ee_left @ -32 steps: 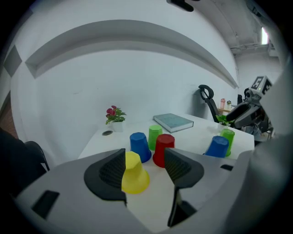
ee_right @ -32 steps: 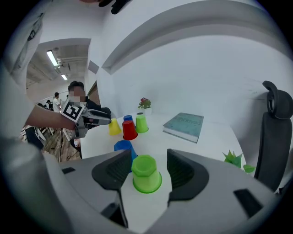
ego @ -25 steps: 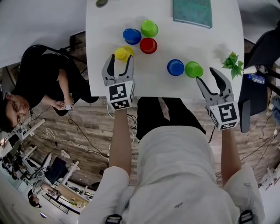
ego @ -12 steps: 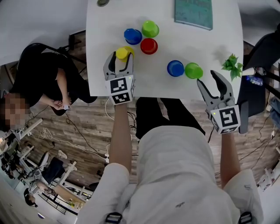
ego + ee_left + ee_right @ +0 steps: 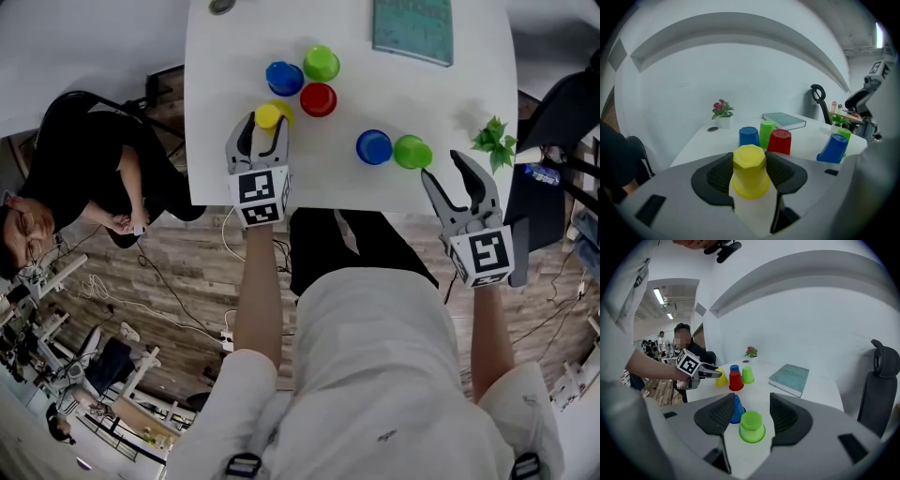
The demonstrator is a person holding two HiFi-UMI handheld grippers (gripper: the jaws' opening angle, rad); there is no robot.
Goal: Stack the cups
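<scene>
L gripper [image 5: 262, 123]: jaws just been closing, pads on yellow cup [image 5: 750, 171] | R gripper [image 5: 439, 163]: jaws apart, empty, green cup [image 5: 752, 426] just ahead

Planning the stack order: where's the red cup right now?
In the head view the red cup stands in the left cluster, just below that cluster's green cup and right of its blue cup.

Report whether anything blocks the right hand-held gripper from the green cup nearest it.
Nothing visible does. The green cup stands upside down just ahead of the open right hand-held gripper, in line with the gap between its jaws. The blue cup stands beside it, not in between.
</scene>
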